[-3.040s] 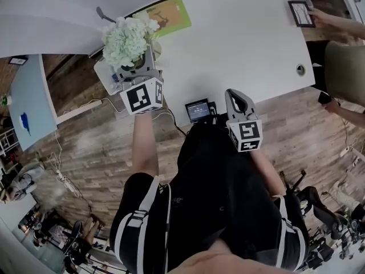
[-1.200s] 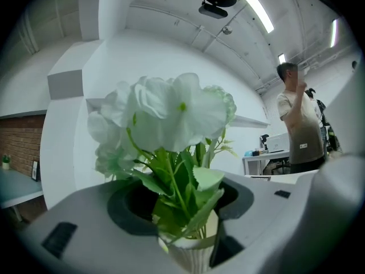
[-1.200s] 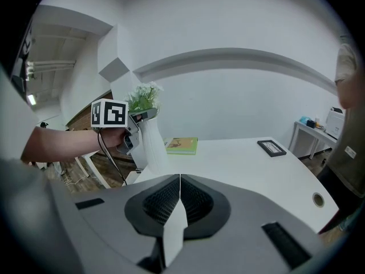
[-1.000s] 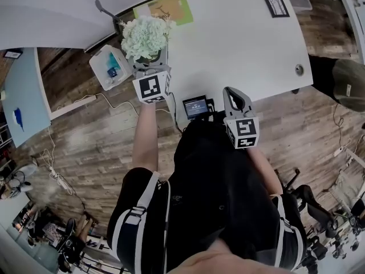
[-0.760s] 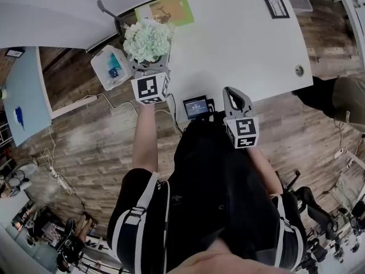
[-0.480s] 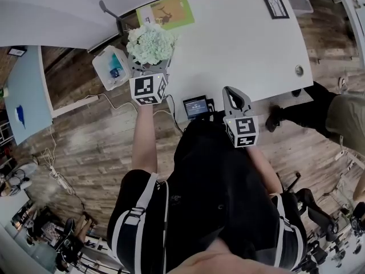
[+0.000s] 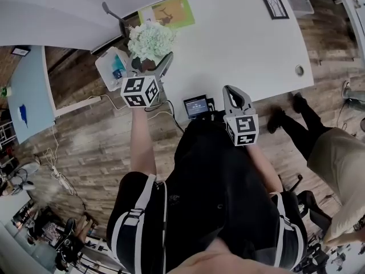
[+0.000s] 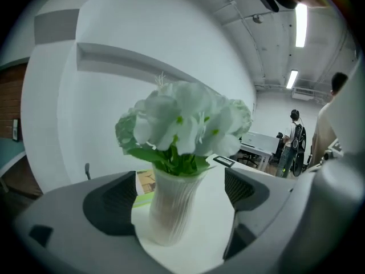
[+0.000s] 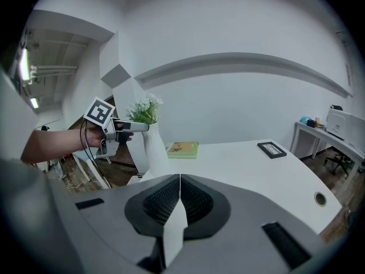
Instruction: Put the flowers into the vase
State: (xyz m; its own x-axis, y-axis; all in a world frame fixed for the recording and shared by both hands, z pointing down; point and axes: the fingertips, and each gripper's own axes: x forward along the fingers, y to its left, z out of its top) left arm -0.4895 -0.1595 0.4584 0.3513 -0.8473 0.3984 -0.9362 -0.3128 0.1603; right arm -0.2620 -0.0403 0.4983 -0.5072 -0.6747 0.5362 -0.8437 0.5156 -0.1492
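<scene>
A bunch of white-green flowers (image 8: 182, 124) stands in a ribbed white vase (image 8: 170, 213) on the white table (image 7: 239, 44), near its left edge. My left gripper (image 8: 178, 198) has its jaws either side of the vase; they are opening wide and the pads stand apart from it. From above, the flowers (image 7: 149, 39) hide the vase, with the left gripper (image 7: 151, 67) just in front of them. My right gripper (image 9: 179, 194) is shut on nothing, held back at the table's near edge (image 7: 235, 96); its camera sees the vase (image 9: 153, 150) off to the left.
A green book (image 7: 166, 11) lies behind the flowers and a black picture frame (image 7: 275, 5) at the far right corner. A small screen (image 7: 197, 106) is at the table's near edge. A clear box (image 7: 112, 67) sits on the floor at left. A person (image 7: 336, 158) walks at right.
The left gripper carried the flowers over to the vase, then opened and drew back and down a little. The right gripper kept still. A person walked in at the right.
</scene>
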